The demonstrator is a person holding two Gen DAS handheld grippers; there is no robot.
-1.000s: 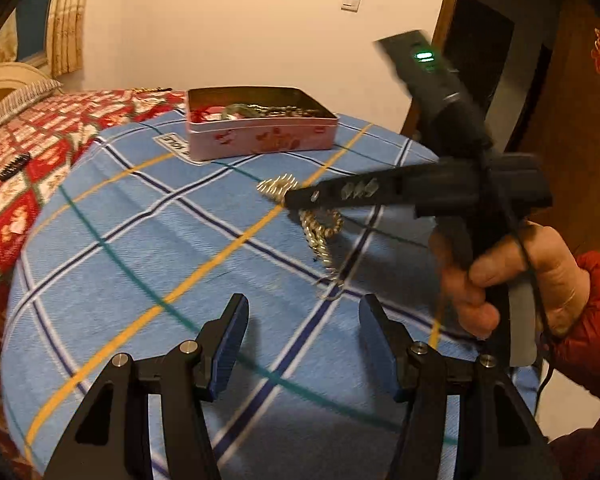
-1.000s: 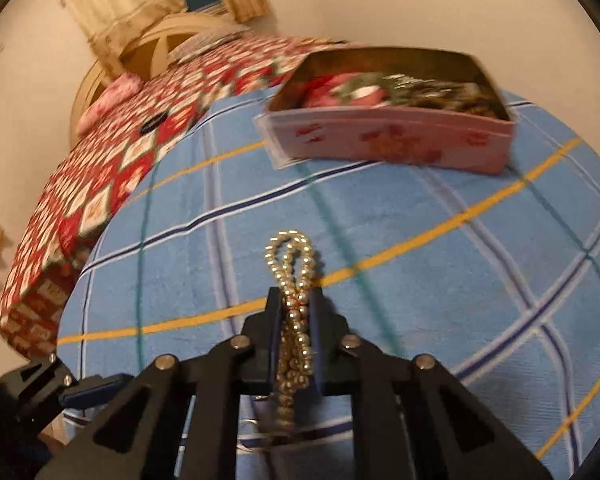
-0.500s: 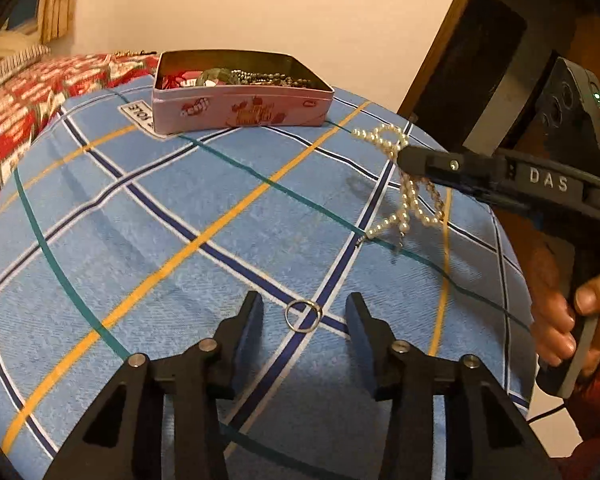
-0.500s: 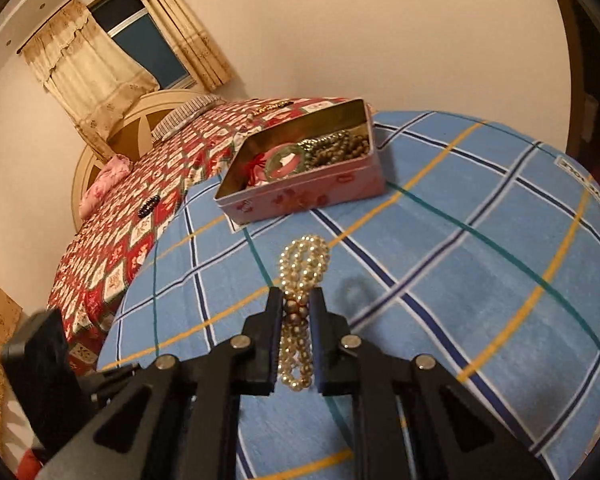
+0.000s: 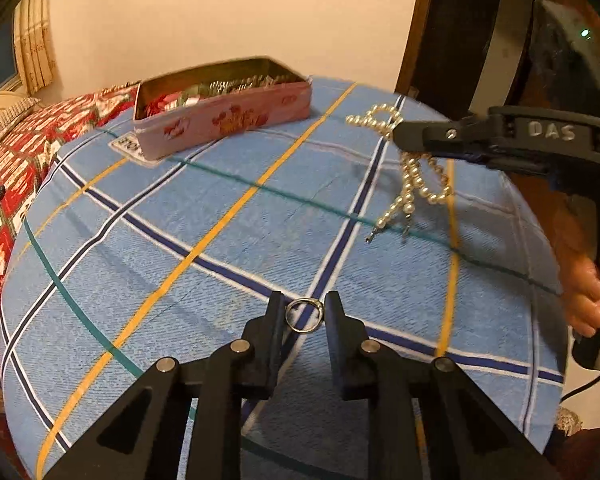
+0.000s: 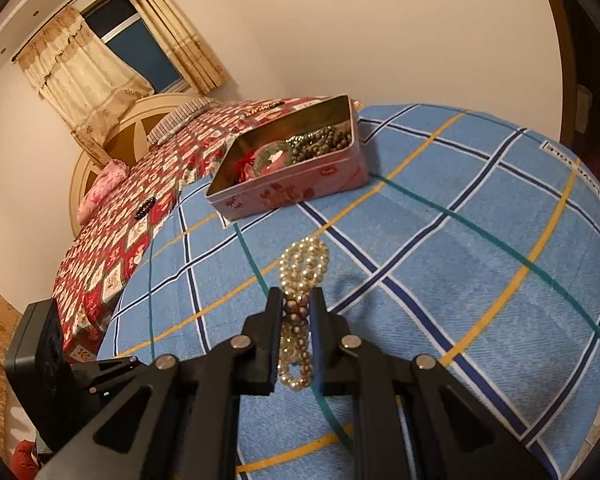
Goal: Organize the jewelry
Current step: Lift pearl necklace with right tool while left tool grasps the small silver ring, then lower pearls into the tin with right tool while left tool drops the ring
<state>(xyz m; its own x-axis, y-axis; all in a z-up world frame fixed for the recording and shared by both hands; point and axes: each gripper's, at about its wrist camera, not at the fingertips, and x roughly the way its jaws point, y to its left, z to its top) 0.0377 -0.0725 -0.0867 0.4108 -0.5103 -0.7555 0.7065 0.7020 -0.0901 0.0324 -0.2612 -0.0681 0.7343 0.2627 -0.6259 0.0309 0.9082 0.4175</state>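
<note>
Now the left gripper [image 5: 303, 316], wide a second ago, is closing around the ring [image 5: 304, 315] on the near cloth [image 5: 228, 240]; the right gripper [image 6: 296, 308] holds pearls [image 6: 302, 264] aloft, tin [image 6: 292, 184] beyond.

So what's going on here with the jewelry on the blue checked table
A person is tidying jewelry with a gripper in each hand. The right gripper is clamped on a pearl necklace, held up above the tablecloth with its ends dangling. The left gripper is closing around a small ring lying on the cloth; the ring sits between the jaws. The open pink tin, already holding beads and other pieces, stands at the table's far side.
</note>
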